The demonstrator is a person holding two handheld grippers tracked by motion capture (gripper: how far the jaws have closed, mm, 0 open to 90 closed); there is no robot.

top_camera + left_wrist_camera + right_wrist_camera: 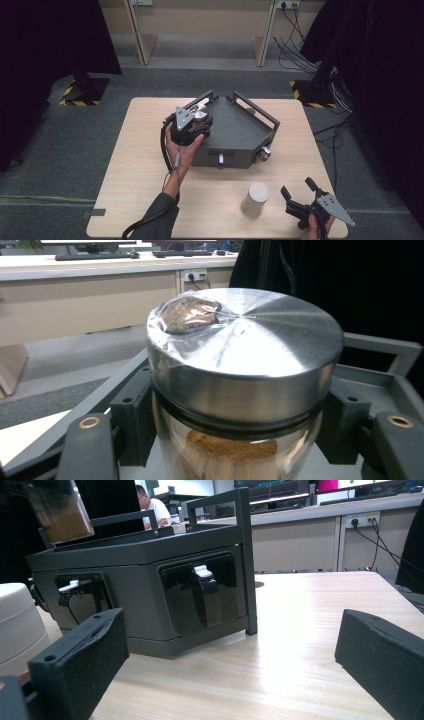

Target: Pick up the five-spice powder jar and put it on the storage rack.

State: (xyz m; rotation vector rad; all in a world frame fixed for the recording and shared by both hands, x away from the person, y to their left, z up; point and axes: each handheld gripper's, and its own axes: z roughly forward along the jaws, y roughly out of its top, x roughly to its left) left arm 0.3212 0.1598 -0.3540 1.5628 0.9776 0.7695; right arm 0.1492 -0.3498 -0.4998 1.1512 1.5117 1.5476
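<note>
The left hand-held gripper clamped a steel-lidded glass jar above the grey railed tray; the right hand-held gripper rested wide open, empty, near the counter edge.

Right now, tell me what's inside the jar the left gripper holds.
Through the glass of the jar, a brown powder shows below the metal lid. The left gripper's fingers cover its sides, and the bottom is out of frame, so how much cannot be seen.

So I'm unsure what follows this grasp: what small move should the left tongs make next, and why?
Probably lower the jar onto the grey tray. The left tongs clamp it over the tray, seemingly raised, while the right tongs wait open.
</note>
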